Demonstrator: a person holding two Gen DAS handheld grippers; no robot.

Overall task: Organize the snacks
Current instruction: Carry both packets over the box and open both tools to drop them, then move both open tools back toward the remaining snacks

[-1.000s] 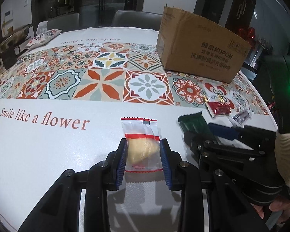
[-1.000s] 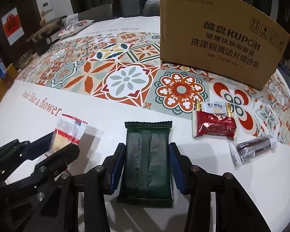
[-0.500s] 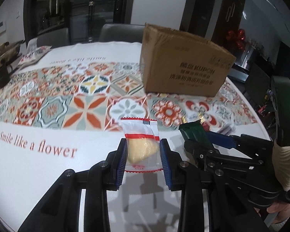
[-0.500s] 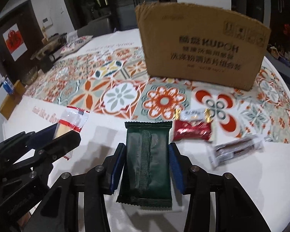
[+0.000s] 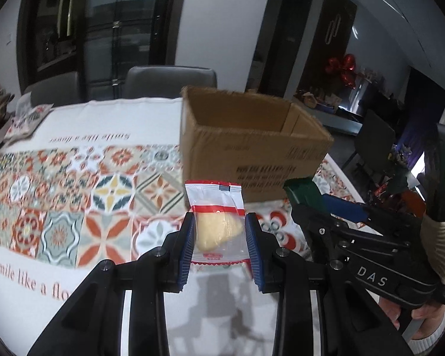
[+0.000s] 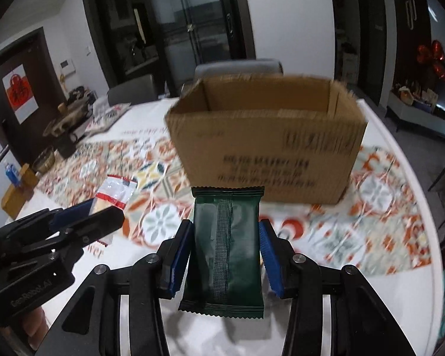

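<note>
My left gripper (image 5: pixel 219 234) is shut on a clear snack packet with red trim and a yellow cake inside (image 5: pixel 216 225), held in the air above the table. My right gripper (image 6: pixel 226 246) is shut on a dark green snack packet (image 6: pixel 226 246), also lifted. The open brown cardboard box (image 5: pixel 252 148) stands just ahead of both grippers, its top open; it also shows in the right wrist view (image 6: pixel 267 145). The right gripper with the green packet (image 5: pixel 304 194) shows at the right of the left wrist view. The left gripper with the clear packet (image 6: pixel 115 191) shows at the left of the right wrist view.
The round table (image 5: pixel 74 148) has a patterned tile cloth with "Smile like a flower" lettering. Grey chairs (image 5: pixel 170 81) stand behind it. Bags and clutter (image 6: pixel 71 115) lie at the far left edge. A small wooden block with a blue item (image 6: pixel 14 190) sits at the left.
Both grippers have lifted their packets off the table and moved up and forward toward the box. The box's open top is now visible.
</note>
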